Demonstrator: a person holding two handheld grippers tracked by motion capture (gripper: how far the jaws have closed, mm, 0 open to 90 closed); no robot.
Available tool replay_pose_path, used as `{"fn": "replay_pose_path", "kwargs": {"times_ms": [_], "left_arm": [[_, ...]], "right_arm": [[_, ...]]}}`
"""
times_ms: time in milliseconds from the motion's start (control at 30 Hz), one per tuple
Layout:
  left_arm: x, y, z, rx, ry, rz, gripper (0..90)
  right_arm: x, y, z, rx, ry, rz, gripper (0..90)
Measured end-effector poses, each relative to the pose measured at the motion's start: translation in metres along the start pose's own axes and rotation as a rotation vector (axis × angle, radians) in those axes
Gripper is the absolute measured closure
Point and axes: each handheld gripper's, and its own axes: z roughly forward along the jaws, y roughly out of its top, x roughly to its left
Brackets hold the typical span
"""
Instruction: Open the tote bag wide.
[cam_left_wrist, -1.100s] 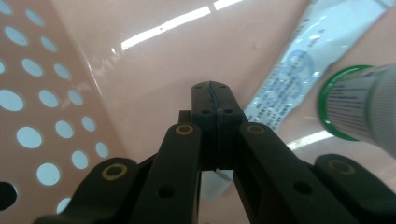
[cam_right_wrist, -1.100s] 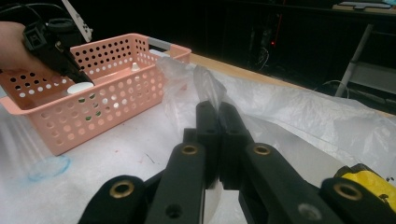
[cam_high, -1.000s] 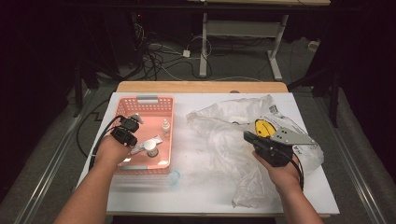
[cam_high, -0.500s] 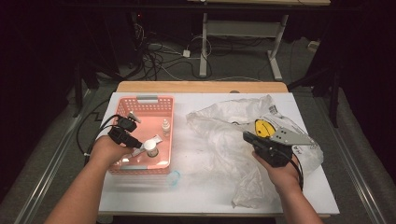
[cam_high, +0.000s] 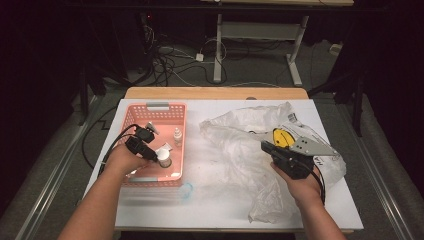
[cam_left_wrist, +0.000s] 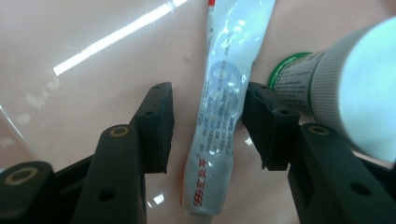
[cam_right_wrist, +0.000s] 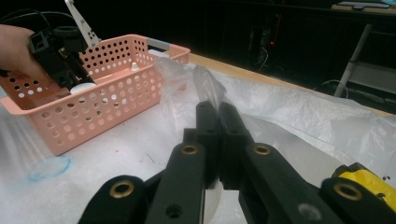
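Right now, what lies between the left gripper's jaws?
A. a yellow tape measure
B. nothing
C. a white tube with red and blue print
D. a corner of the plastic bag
C: in the left gripper view a white tube lies on the pink basket floor between the left gripper's spread jaws, which have just been opening; neither pad presses on it.

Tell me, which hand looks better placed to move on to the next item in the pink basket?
Probably the left. Its left gripper sits inside the basket, jaws just opened around the tube without pressing it. The right gripper is shut on the plastic bag.
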Motion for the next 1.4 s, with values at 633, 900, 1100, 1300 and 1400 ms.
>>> {"fn": "replay_pose_path", "kwargs": {"times_ms": [633, 900, 1100, 1300, 1400], "left_arm": [[0.000, -0.002, 0.000, -0.041, 0.010, 0.010, 68.2], [0.004, -0.004, -0.010, -0.091, 0.020, -0.018, 68.3], [0.003, -0.010, -0.019, -0.152, 0.019, -0.029, 68.2], [0.004, -0.019, -0.030, -0.238, 0.013, -0.044, 68.2], [0.005, -0.024, -0.034, -0.287, 0.018, -0.053, 68.2]], "right_arm": [[-0.001, -0.001, -0.001, -0.006, -0.006, 0.007, 90.0], [-0.002, 0.000, -0.001, -0.008, -0.005, 0.003, 90.0], [-0.002, 0.000, -0.001, -0.009, -0.005, 0.001, 90.0], [-0.001, 0.000, -0.001, -0.012, -0.008, -0.011, 90.0], [-0.001, 0.000, -0.001, -0.015, -0.008, -0.009, 90.0]]}}
